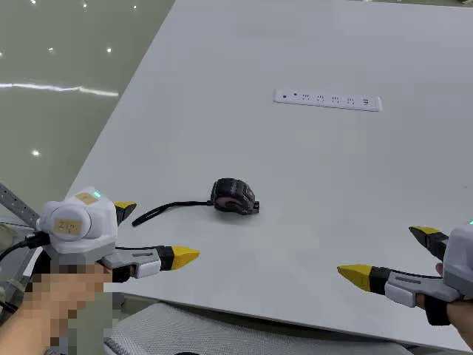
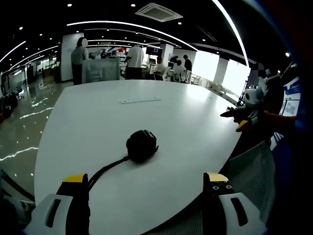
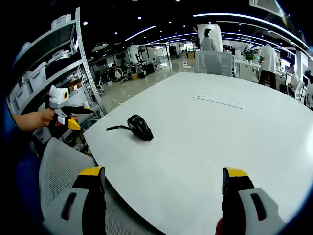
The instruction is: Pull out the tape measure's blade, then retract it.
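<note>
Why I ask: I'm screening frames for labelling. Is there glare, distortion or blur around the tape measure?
Head view: soft even light, tape measure sharp, lamp glare on the glossy floor at left. Left gripper view: fisheye curves the table edge; the tape measure reads dark but crisp. Right gripper view: same curving, shelving bowed, tape measure in focus.

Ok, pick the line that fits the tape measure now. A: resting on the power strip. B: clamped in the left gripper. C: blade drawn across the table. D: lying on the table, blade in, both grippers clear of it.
D: the tape measure lies on the table with no blade drawn out, and the left gripper and right gripper hover open, apart from it.
</note>
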A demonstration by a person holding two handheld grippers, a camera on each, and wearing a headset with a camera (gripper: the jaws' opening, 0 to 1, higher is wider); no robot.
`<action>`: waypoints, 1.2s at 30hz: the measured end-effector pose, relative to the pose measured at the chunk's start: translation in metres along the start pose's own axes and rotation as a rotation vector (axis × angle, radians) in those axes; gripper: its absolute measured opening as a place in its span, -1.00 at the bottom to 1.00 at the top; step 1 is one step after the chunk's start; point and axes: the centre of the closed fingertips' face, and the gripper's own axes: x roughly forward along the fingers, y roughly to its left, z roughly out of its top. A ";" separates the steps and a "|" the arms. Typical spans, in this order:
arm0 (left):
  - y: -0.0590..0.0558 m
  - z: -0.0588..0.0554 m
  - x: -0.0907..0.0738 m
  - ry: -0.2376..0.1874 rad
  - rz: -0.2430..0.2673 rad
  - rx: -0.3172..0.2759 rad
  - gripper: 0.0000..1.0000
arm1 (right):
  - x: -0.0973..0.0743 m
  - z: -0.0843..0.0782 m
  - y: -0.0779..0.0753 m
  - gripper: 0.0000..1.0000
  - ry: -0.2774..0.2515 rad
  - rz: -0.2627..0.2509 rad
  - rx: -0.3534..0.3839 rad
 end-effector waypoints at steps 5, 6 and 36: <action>0.001 0.002 0.000 -0.004 0.000 0.006 0.86 | 0.002 0.002 -0.002 0.93 -0.001 0.009 -0.006; 0.001 0.002 0.001 0.000 0.001 0.018 0.86 | 0.003 0.001 -0.002 0.92 0.004 0.010 -0.008; 0.009 0.001 0.003 0.008 0.007 0.076 0.80 | -0.001 -0.008 0.009 0.91 0.033 0.048 -0.061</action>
